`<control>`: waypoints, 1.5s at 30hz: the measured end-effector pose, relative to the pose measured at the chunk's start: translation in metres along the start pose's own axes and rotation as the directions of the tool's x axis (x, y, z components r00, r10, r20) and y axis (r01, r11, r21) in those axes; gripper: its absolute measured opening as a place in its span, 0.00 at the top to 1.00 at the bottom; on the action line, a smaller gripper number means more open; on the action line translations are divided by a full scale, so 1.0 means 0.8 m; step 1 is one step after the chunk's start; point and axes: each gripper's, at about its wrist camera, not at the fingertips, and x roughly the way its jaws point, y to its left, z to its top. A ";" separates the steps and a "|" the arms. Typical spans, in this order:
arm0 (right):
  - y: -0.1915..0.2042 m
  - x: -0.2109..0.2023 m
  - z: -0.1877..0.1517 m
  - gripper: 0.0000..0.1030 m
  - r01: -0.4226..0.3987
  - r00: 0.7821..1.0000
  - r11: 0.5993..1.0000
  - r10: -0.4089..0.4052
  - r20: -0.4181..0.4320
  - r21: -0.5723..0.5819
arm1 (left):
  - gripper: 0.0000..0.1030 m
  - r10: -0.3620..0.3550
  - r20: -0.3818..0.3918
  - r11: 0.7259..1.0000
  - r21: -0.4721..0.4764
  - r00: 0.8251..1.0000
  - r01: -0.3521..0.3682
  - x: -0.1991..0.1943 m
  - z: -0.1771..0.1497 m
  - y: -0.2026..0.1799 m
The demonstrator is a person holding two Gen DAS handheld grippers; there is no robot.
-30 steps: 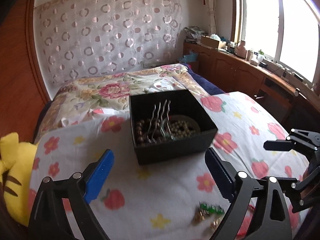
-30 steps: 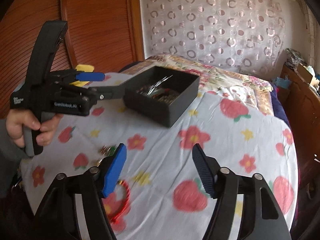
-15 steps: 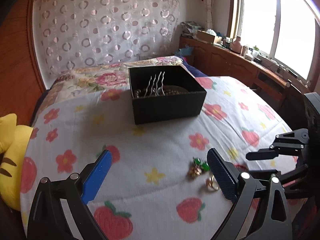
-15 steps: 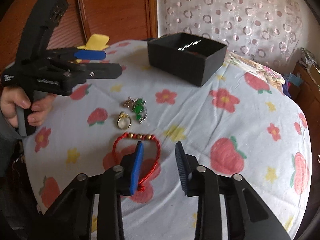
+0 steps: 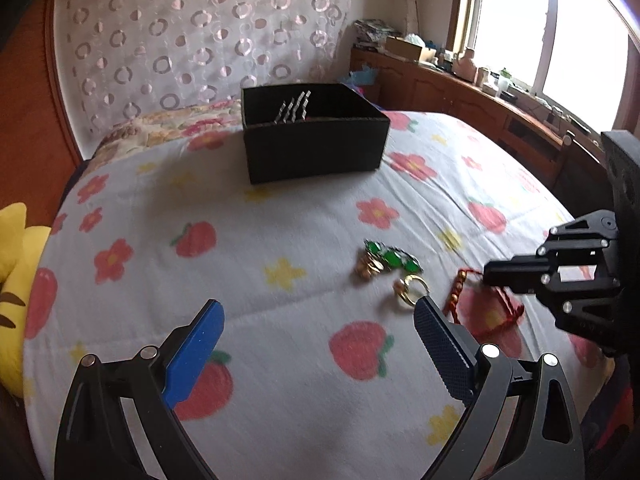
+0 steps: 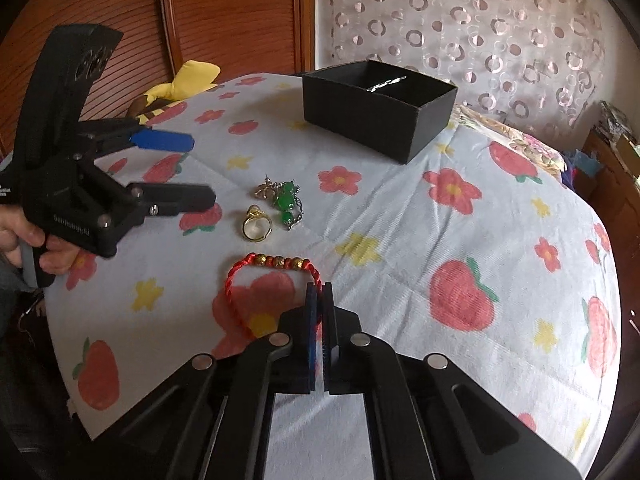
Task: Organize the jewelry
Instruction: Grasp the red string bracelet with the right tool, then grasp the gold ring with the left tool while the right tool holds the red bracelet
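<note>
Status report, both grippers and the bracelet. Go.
Right gripper shut on red bracelet, bracelet on the bedspread. Left gripper open, empty. Ring and green earrings loose; path to black box unobstructed.

The right gripper (image 6: 319, 294) is low at the near edge of the bed, its two fingers pressed nearly together with only a thin slit between the pads, and a red cord is pinched in that slit. The left gripper (image 5: 316, 344) hangs a little above the cover, its blue pad (image 5: 192, 354) and dark pad (image 5: 444, 354) spread wide apart with nothing between them. From the right-hand view, the left hand (image 6: 28, 246) wraps the handle, fingers curled around the grip, the fingers pointing toward the right.
</note>
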 end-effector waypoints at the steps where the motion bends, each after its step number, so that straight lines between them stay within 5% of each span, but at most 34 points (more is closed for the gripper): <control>1: 0.001 -0.006 -0.001 0.98 0.001 1.000 1.000 -0.001 0.013 0.003 | 0.11 -0.004 -0.005 1.000 0.002 1.000 0.004 0.000 0.000 -0.003; 9: -0.003 -0.046 -0.004 0.98 0.023 0.994 0.999 -0.026 0.105 0.031 | 0.12 -0.045 -0.017 0.998 0.052 0.999 0.046 -0.002 0.001 -0.028; 14: -0.008 -0.048 -0.009 0.97 0.033 0.994 0.999 -0.037 0.107 0.038 | 0.60 -0.101 -0.059 0.993 0.049 0.993 0.104 0.008 0.005 -0.038; 17: -0.009 -0.046 -0.012 0.97 0.033 0.994 0.999 -0.037 0.106 0.043 | 0.71 -0.108 -0.063 0.993 0.048 0.992 0.111 0.013 0.008 -0.043; 28: -0.007 -0.044 -0.016 0.97 0.025 0.994 0.999 -0.030 0.109 0.049 | 0.87 -0.097 -0.075 0.994 0.046 0.992 0.101 0.026 0.019 -0.051; 45: -0.007 -0.051 -0.004 0.97 0.021 0.990 0.999 -0.027 0.140 0.044 | 0.91 -0.058 -0.037 0.990 0.125 0.998 0.062 0.015 0.018 -0.067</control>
